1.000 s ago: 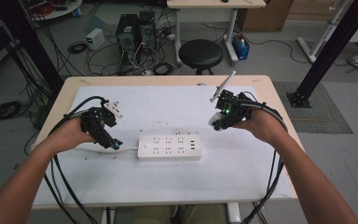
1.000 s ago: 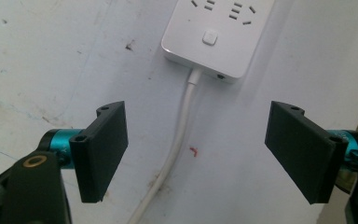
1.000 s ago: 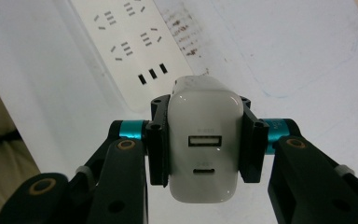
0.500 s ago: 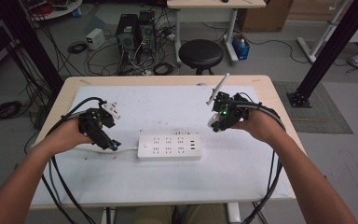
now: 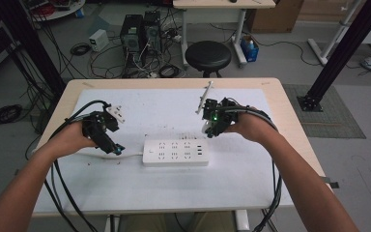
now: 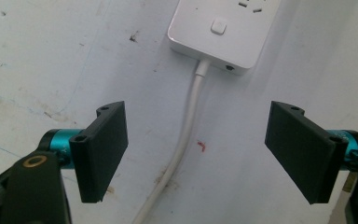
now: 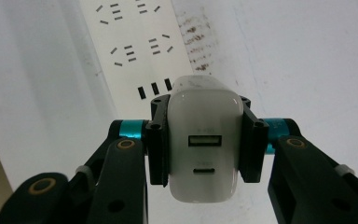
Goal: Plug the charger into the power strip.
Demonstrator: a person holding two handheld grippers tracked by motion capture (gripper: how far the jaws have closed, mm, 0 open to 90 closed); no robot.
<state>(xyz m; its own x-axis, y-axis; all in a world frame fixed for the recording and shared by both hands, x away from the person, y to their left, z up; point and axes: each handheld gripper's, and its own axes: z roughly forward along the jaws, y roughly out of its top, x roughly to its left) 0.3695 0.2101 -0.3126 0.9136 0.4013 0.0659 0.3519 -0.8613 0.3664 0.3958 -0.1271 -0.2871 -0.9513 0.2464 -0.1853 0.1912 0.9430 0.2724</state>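
Overhead, right gripper (image 7: 204,144) clamps a white charger (image 7: 204,140) above the power strip (image 5: 175,152); left gripper (image 6: 196,149) gapes empty.

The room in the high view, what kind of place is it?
Probably a lab or workshop. Computer towers stand on the floor amid loose cables, a black metal frame rises at the right, and a power strip lies on the worn white table.

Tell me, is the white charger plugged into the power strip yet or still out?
Out. The right tongs hold the charger clamped above the power strip, whose sockets are bare.
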